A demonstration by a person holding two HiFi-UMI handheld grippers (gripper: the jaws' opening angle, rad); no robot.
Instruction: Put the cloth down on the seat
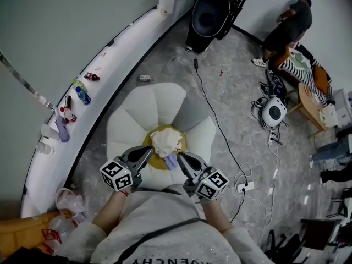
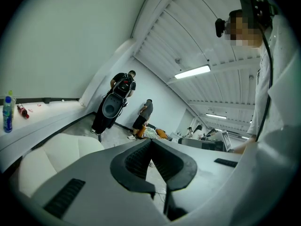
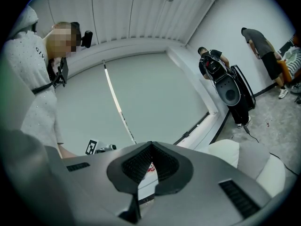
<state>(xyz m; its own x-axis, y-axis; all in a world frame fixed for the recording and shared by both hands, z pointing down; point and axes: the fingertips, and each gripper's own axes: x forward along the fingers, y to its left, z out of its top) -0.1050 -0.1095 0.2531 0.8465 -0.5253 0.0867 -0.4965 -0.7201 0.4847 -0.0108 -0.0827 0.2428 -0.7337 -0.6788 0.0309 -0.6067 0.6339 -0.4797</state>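
Cloth on the seat, both grippers off it
Left gripper [image 1: 144,156] hangs over the seat's [image 1: 165,100] near edge, fingers closed and empty; the crumpled cloth [image 1: 165,142] sits at its yellow centre, apparently delivered; right gripper [image 1: 185,158] likewise closed, holding nothing

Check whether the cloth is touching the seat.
Touching. The head view shows the cloth lying bunched on the yellow middle of the seat.

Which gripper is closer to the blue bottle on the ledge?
Left. The left gripper is right of and below the blue bottle; the right gripper is farther right.
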